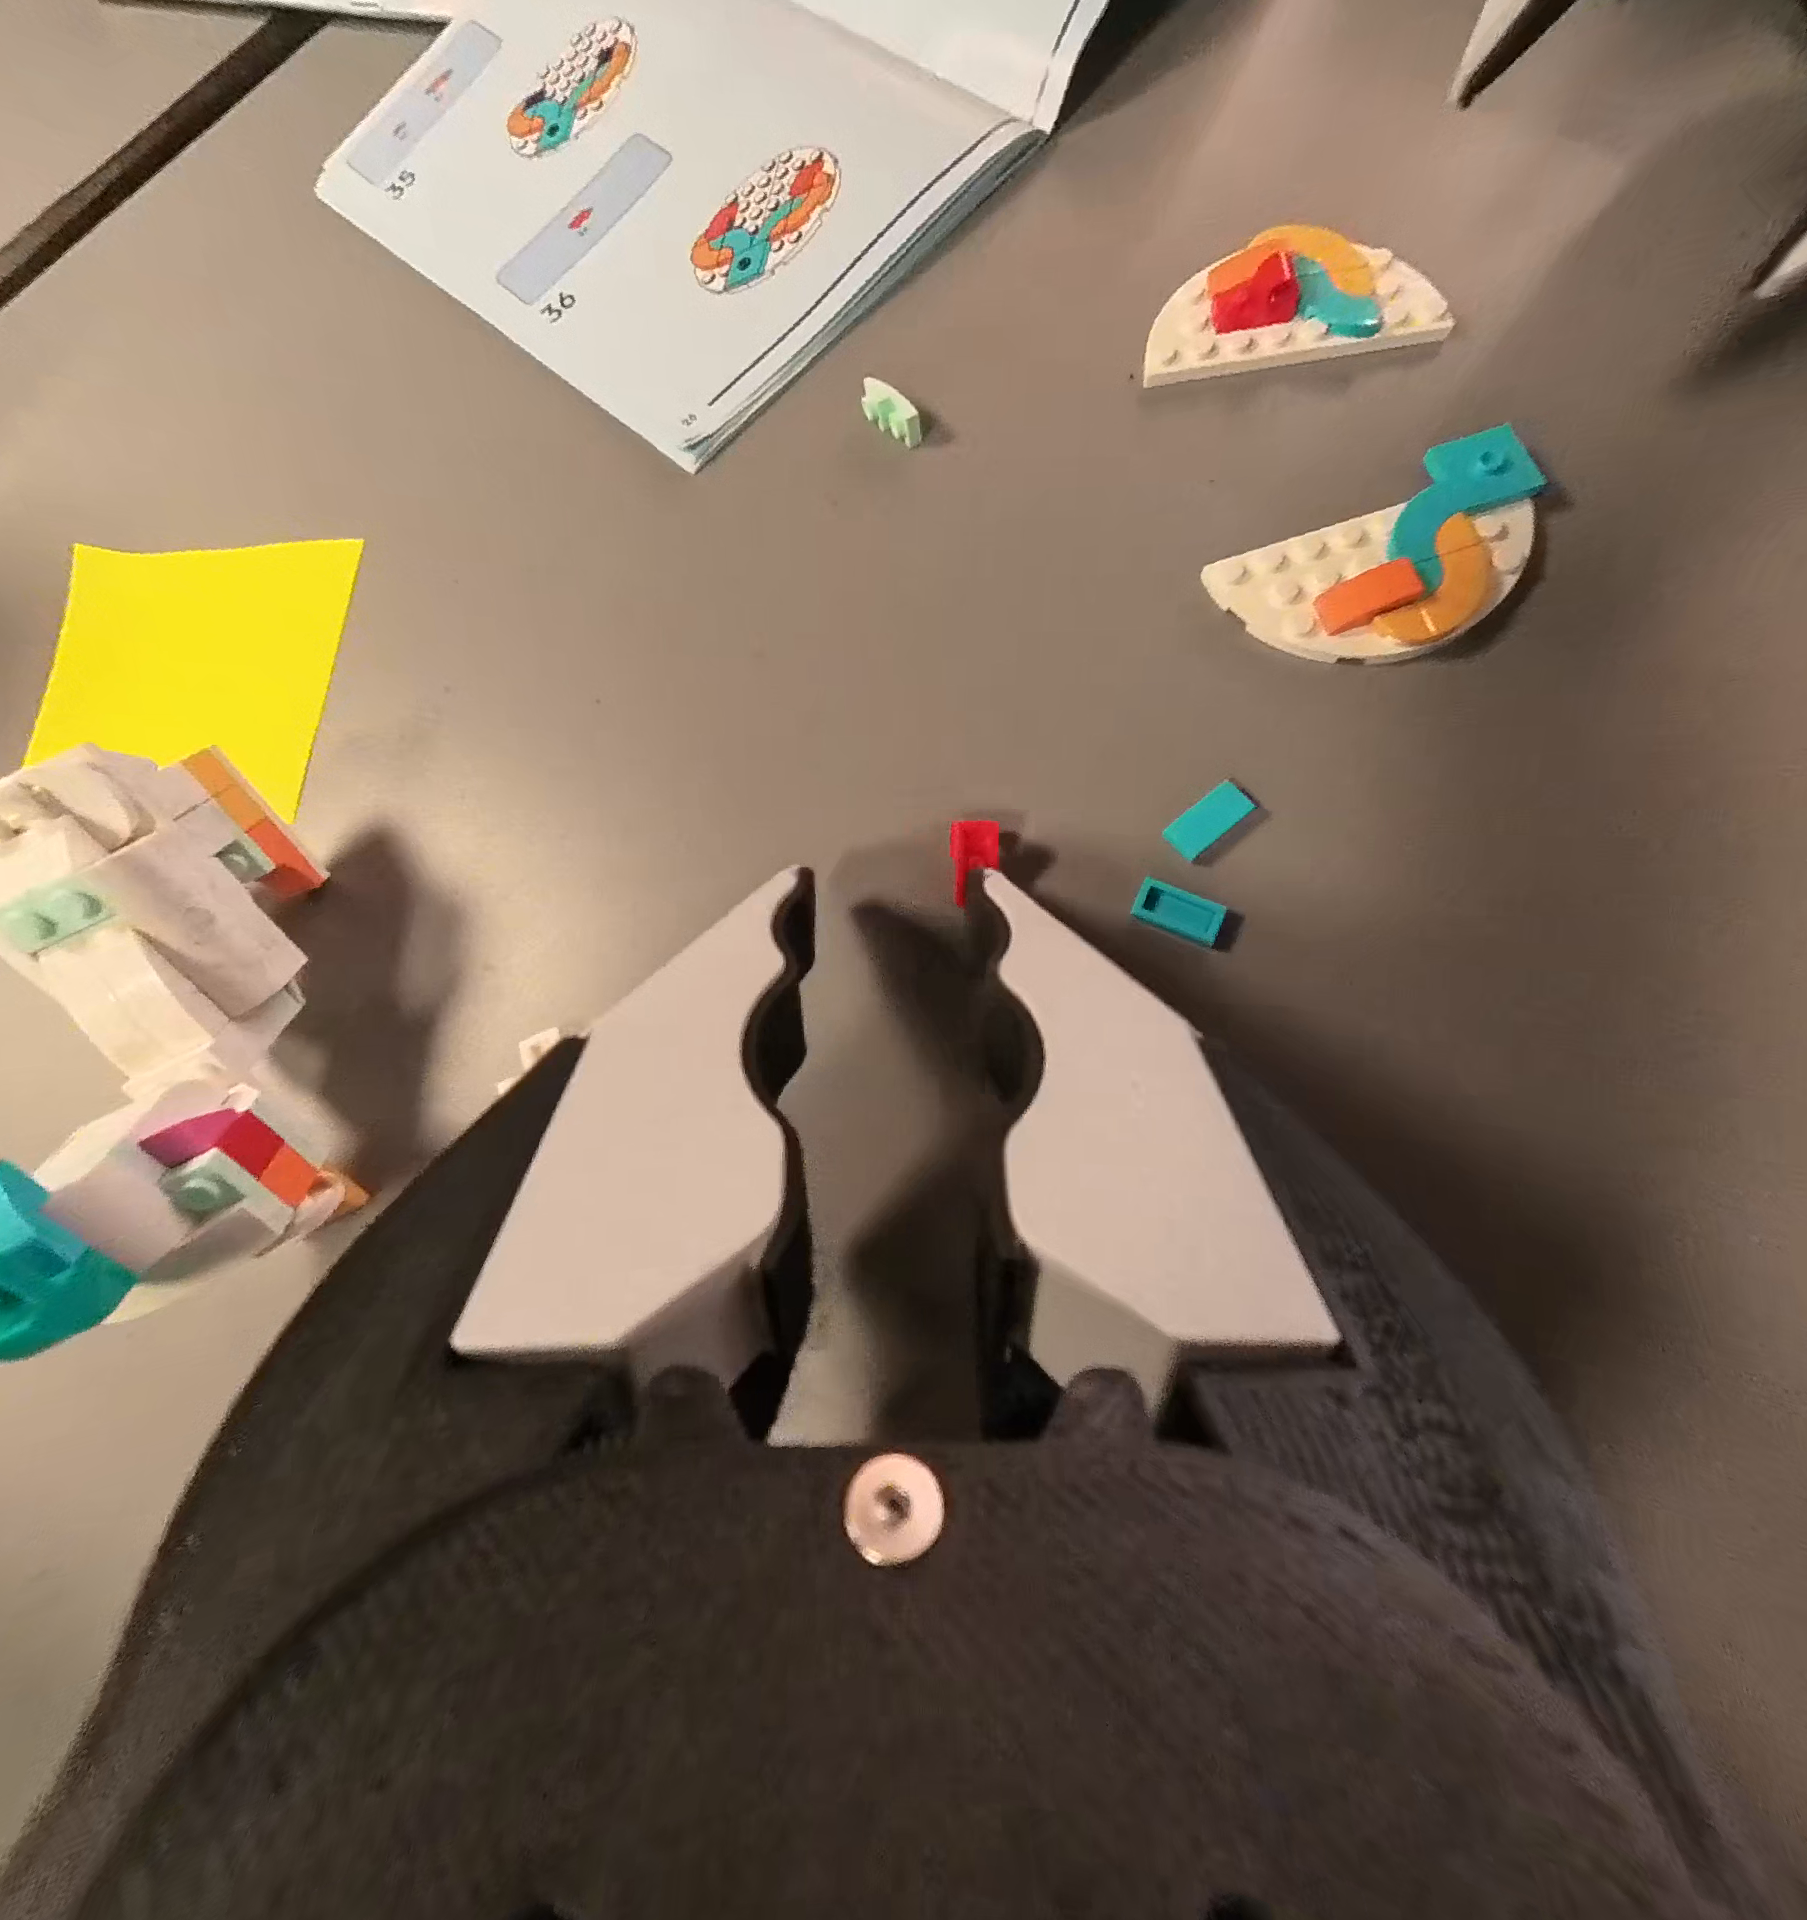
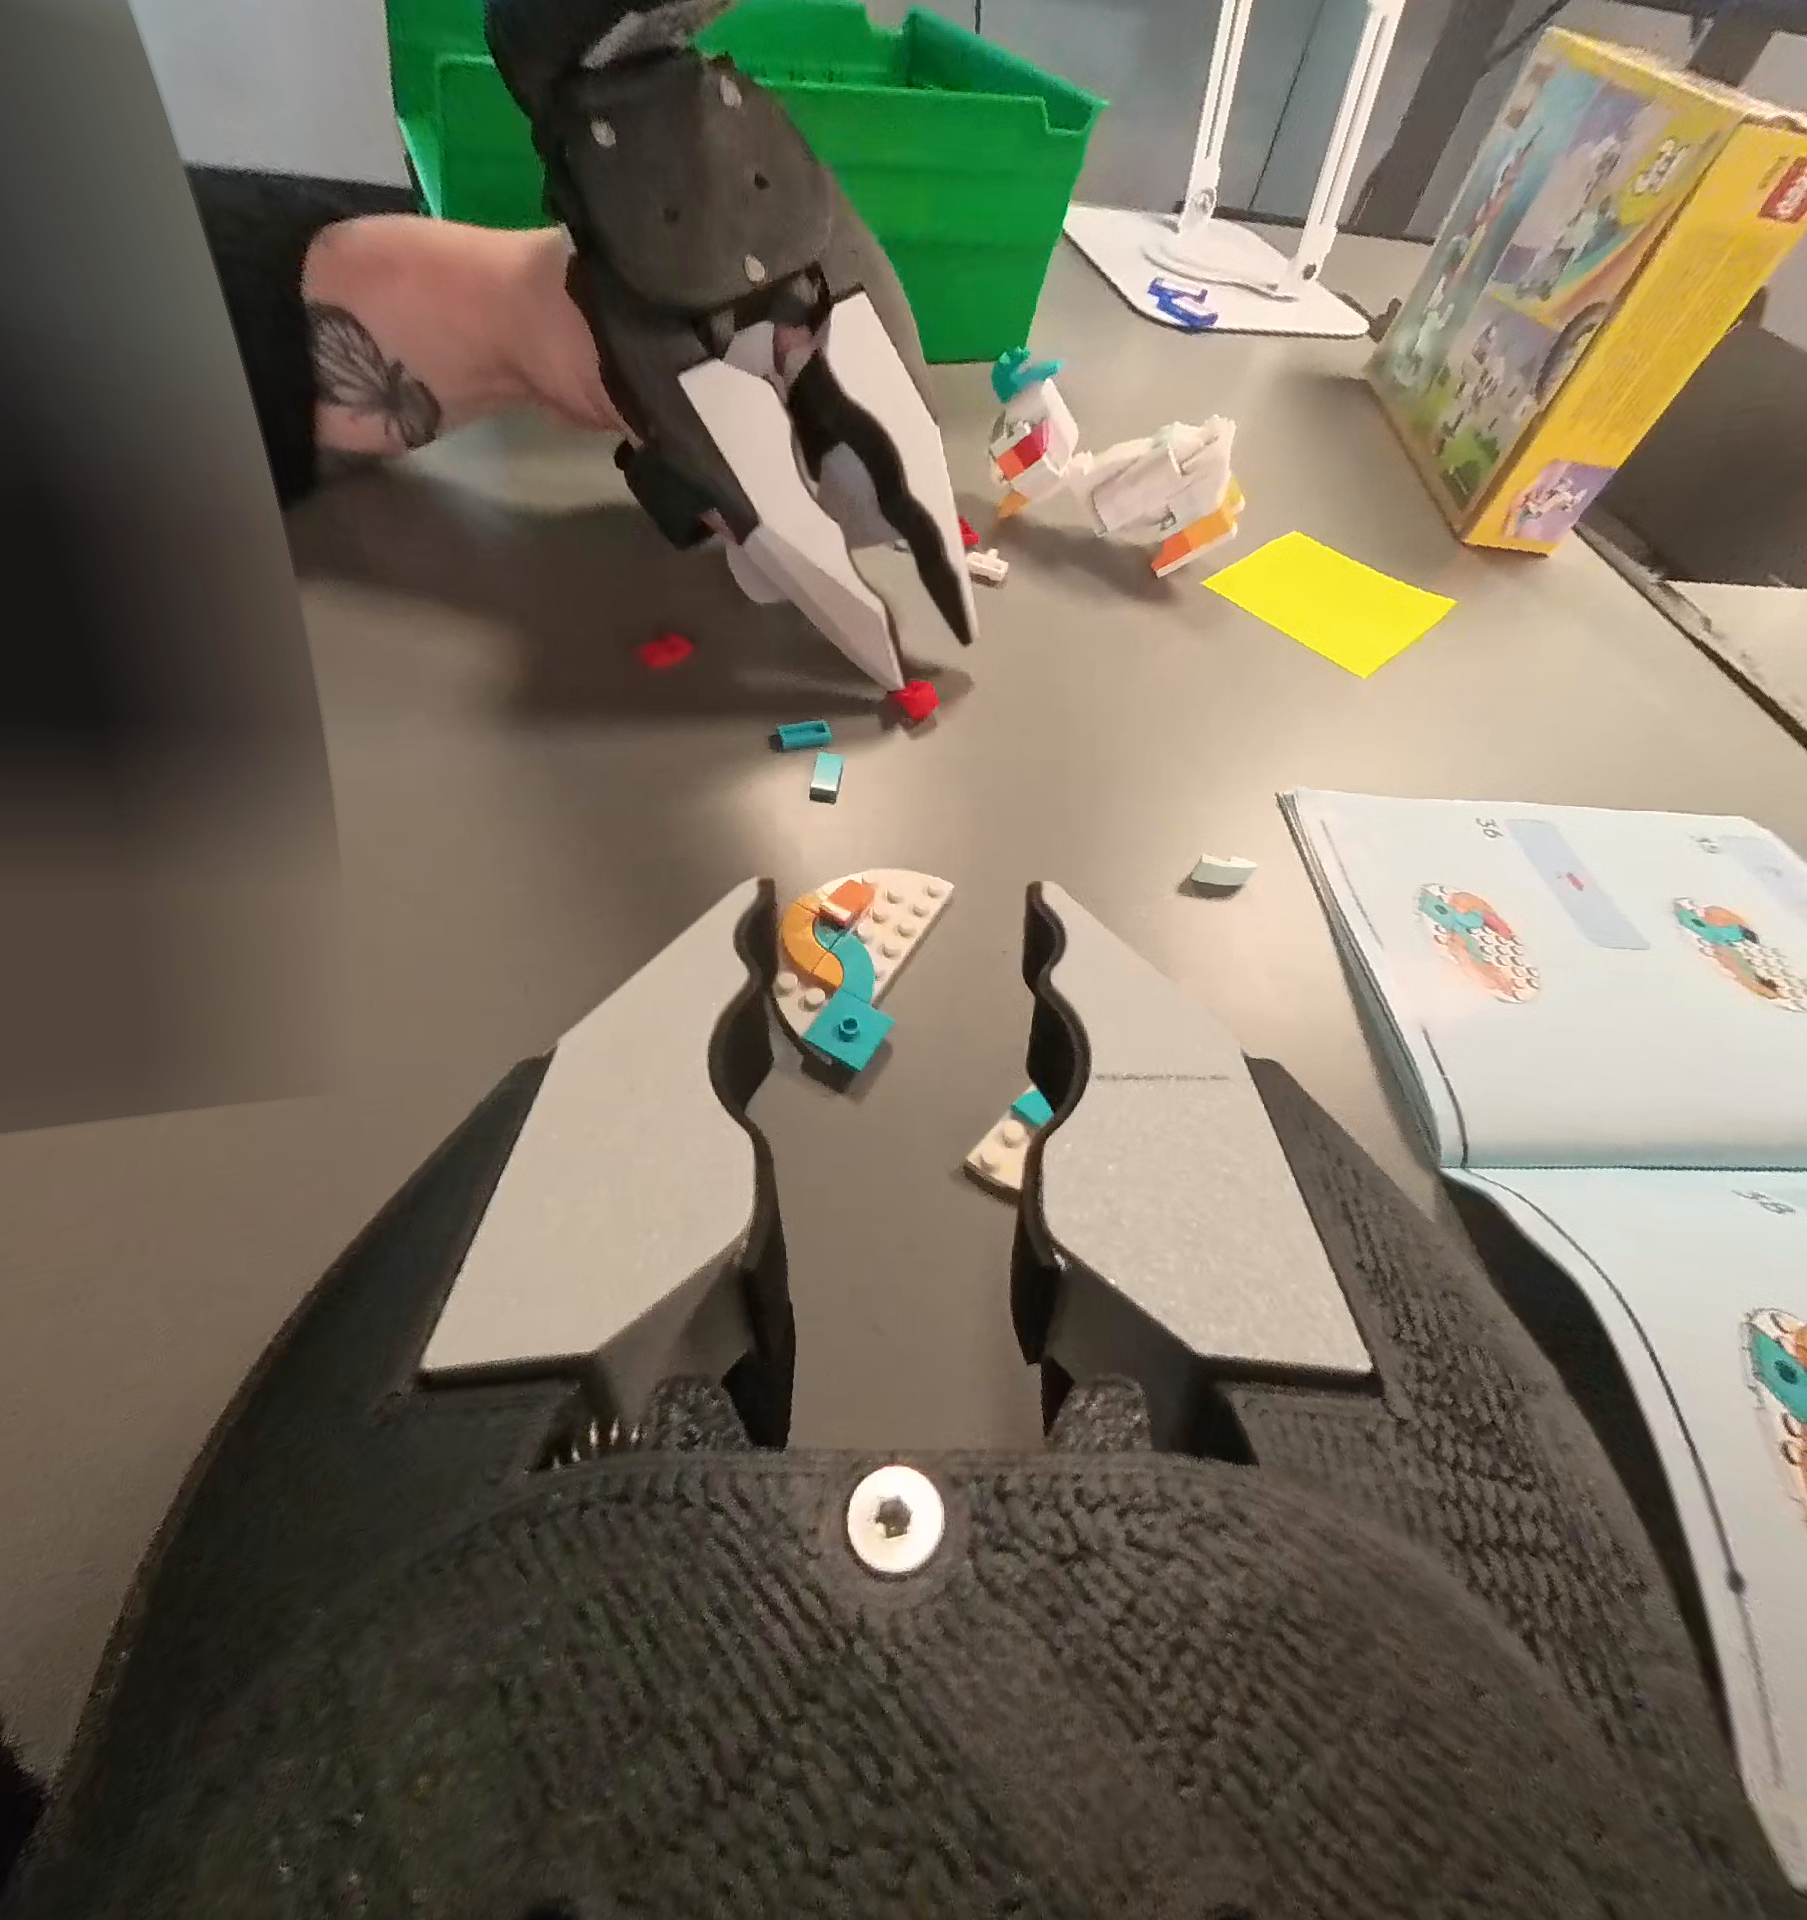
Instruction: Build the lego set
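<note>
Spread wide, my left claw [image 1: 894, 883] hovers with its right tip touching one small red brick [image 1: 973, 844]; two teal tiles [image 1: 1206, 820] lie just right, and a clumsy pinch could flick the brick away. Gaping too, my right claw [image 2: 891, 894] frames one half-round plate [image 2: 857, 961]; a second plate [image 2: 1003, 1146] lies partly hidden.

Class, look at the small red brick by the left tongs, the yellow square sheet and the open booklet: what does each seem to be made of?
Red brick: probably hard moulded plastic, with crisp edges and even colour. Yellow sheet: apparently thin matte paper, lying flat on the table. Booklet: printed paper, with stacked page edges visible. Left tongs: pale grey fingers look like smooth plastic; the finish is uncertain.
</note>
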Demonstrator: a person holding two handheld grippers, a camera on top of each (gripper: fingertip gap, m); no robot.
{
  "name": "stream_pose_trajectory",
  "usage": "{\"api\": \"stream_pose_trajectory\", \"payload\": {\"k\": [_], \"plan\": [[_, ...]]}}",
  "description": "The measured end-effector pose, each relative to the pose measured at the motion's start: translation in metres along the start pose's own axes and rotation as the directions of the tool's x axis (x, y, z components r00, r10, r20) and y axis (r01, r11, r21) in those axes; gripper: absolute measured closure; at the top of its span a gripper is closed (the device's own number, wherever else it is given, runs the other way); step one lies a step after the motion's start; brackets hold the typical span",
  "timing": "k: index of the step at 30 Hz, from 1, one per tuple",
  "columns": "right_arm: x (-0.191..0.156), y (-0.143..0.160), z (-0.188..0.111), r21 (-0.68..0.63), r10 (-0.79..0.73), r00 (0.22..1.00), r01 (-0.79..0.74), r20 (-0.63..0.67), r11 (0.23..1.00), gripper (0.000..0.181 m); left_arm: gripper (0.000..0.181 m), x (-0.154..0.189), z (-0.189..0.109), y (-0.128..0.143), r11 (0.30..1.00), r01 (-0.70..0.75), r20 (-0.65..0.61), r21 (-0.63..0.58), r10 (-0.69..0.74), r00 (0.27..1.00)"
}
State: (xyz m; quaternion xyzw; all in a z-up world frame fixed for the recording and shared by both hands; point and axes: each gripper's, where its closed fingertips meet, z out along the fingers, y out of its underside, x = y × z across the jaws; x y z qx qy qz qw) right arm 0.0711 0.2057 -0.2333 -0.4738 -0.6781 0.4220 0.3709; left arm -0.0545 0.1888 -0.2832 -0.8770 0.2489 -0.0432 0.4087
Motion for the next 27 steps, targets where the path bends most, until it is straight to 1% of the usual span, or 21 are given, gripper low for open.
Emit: {"api": "stream_pose_trajectory", "payload": {"k": [1,4,6,9,10,12,14,15,16,18,20,21,22,23,25,27], "plan": [[0.0,0.0,0.0,0.004,0.011,1.0,-0.011,0.004,1.0,0.135,0.151,0.002,0.0,0.0,1.0,0.013,-0.017,0.005,-0.013,1.0],[0.001,-0.001,-0.001,0.011,0.023,1.0,-0.024,0.009,1.0,0.136,0.15,0.007,-0.001,0.0,0.999,0.034,-0.066,0.006,-0.033,0.997],[0.001,-0.001,-0.001,0.012,0.026,1.0,-0.027,0.011,1.0,0.136,0.151,0.006,-0.001,-0.002,1.0,0.02,-0.049,0.018,-0.019,0.999],[0.001,0.0,-0.001,0.011,0.03,0.999,-0.03,0.014,0.999,0.137,0.152,0.008,-0.004,-0.008,0.998,0.036,-0.072,0.053,-0.032,0.997],[0.001,0.0,-0.001,0.012,0.031,0.999,-0.032,0.016,0.999,0.137,0.15,0.01,-0.005,-0.008,0.998,0.041,-0.093,0.057,-0.036,0.995],[0.001,0.0,-0.001,0.011,0.033,0.999,-0.033,0.017,0.999,0.138,0.137,0.016,-0.004,-0.006,0.998,0.049,-0.128,0.036,-0.044,0.991],[0.0,0.001,-0.001,0.008,0.034,0.999,-0.034,0.02,0.999,0.138,0.137,0.02,0.0,-0.001,0.999,0.034,-0.13,0.003,-0.033,0.991],[0.0,0.001,0.0,0.008,0.037,0.999,-0.037,0.023,0.999,0.138,0.141,0.02,0.002,0.001,1.0,0.022,-0.122,-0.01,-0.023,0.992],[-0.001,0.001,0.0,0.009,0.04,0.999,-0.04,0.027,0.999,0.139,0.15,0.02,0.003,-0.001,1.0,0.019,-0.116,-0.001,-0.019,0.993],[-0.002,-0.001,0.0,0.016,0.049,0.998,-0.049,0.035,0.999,0.139,0.173,0.013,0.003,0.0,1.0,-0.004,-0.067,-0.013,0.003,0.998],[-0.003,-0.004,0.0,0.032,0.068,0.997,-0.07,0.043,0.997,0.139,0.175,0.011,0.003,0.0,0.999,-0.044,-0.04,-0.01,0.044,0.998],[-0.004,-0.007,0.0,0.047,0.084,0.995,-0.087,0.051,0.995,0.141,0.175,0.011,0.002,-0.006,0.997,-0.07,-0.023,0.019,0.071,0.997],[-0.003,-0.011,0.001,0.068,0.108,0.993,-0.111,0.056,0.991,0.144,0.18,0.011,-0.001,-0.016,0.991,-0.112,0.01,0.075,0.111,0.994],[-0.003,-0.014,0.001,0.088,0.136,0.989,-0.141,0.062,0.986,0.148,0.18,0.014,-0.006,-0.028,0.976,-0.169,0.038,0.14,0.165,0.986],[-0.008,-0.023,0.003,0.137,0.19,0.975,-0.205,0.112,0.969,0.151,0.18,0.027,-0.018,-0.054,0.909,-0.311,0.119,0.276,0.289,0.95],[-0.012,-0.032,0.005,0.183,0.254,0.952,-0.284,0.173,0.941,0.154,0.18,0.043,-0.025,-0.068,0.829,-0.442,0.196,0.342,0.397,0.897]]}}
